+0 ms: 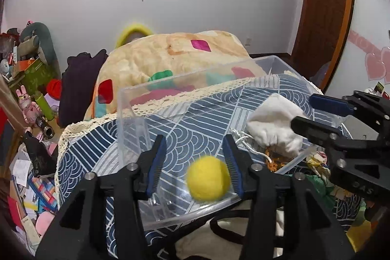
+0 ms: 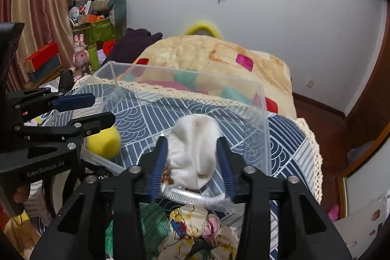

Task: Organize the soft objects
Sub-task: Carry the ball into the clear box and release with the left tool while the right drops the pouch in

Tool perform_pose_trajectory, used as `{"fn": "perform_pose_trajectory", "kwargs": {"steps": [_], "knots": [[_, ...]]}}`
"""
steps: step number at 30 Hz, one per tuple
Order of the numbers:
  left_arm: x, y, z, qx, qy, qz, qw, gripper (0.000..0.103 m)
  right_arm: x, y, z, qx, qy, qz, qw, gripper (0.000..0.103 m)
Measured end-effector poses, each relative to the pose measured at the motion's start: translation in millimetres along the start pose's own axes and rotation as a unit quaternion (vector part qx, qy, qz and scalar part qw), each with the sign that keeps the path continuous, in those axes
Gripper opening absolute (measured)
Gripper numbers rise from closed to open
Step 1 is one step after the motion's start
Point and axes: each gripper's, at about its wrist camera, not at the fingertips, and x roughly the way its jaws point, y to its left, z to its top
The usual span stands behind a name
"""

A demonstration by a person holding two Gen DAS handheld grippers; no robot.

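Left wrist view: the left gripper (image 1: pixel 195 157) hangs over the near edge of a clear rectangular plastic bin (image 1: pixel 170 89), its blue-padded fingers (image 1: pixel 156 162) spread apart. A fuzzy yellow felt ball (image 1: pixel 208 177) sits between them, close against the right-hand pad and apart from the other, blurred, so the gripper looks released rather than clamped. The bin rests on a blue and white wave-patterned quilt with a cream lace border (image 1: pixel 97 143). At the bin's right end lies a white cloth drawstring pouch (image 1: pixel 275 128), with the right gripper (image 1: pixel 304 111) reaching in from the right beside it. Behind the bin rises a cream fleece blanket with coloured patches (image 1: pixel 170 55).

Right wrist view: the right gripper (image 2: pixel 192 162) frames the white pouch (image 2: pixel 195 150), its pads standing on either side of the cloth; whether they press it or merely flank it I cannot tell. The pouch lies inside the bin (image 2: pixel 263 118) at its near wall. To the left, the left gripper (image 2: pixel 97 109) stands opened above the yellow ball (image 2: pixel 104 140). A crumpled floral cloth (image 2: pixel 195 230) lies below, outside the bin.
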Motion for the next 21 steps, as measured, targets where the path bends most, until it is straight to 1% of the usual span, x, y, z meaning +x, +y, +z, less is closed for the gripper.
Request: {"fn": "perform_pose_trajectory", "kwargs": {"steps": [3, 4, 5, 7, 9, 11, 13, 15, 17, 19, 21], "knots": [[-14, 2, 2, -0.004, -0.018, 0.002, 0.9998, 0.058, -12, 1, 2, -0.002, -0.016, -0.001, 1.000, 0.044], [-21, 2, 2, -0.004, -0.026, 0.004, 0.9996, 0.063, -17, 0, 3, 0.000, -0.023, -0.001, 1.000, 0.046], [-29, 2, 2, -0.005, -0.037, 0.004, 0.9993, 0.066, -23, -1, 4, 0.002, -0.031, 0.000, 1.000, 0.048], [-41, 1, 2, -0.005, -0.050, 0.000, 0.9987, 0.066, -32, -3, 5, 0.009, -0.045, 0.003, 0.999, 0.052], [-54, -2, 0, -0.005, -0.063, -0.004, 0.9980, 0.066, -44, -5, 5, 0.015, -0.062, 0.002, 0.998, 0.053], [-64, -5, -3, -0.007, -0.075, -0.008, 0.9971, 0.072, -55, -5, 3, 0.017, -0.077, -0.004, 0.997, 0.053], [-74, -9, -7, -0.010, -0.085, -0.013, 0.9962, 0.075, -62, -5, 2, 0.018, -0.087, -0.008, 0.996, 0.056], [-81, -14, -14, -0.013, -0.091, -0.022, 0.9955, 0.079, -69, -5, -3, 0.019, -0.094, -0.011, 0.995, 0.058], [-84, -17, -19, -0.017, -0.094, -0.029, 0.9950, 0.088, -73, -6, -8, 0.019, -0.097, -0.015, 0.995, 0.059], [-84, -21, -28, -0.024, -0.091, -0.035, 0.9949, 0.093, -74, -7, -16, 0.023, -0.096, -0.016, 0.995, 0.059], [-80, -27, -37, -0.024, -0.080, -0.041, 0.9956, 0.094, -74, -7, -23, 0.028, -0.091, -0.015, 0.995, 0.059]]}}
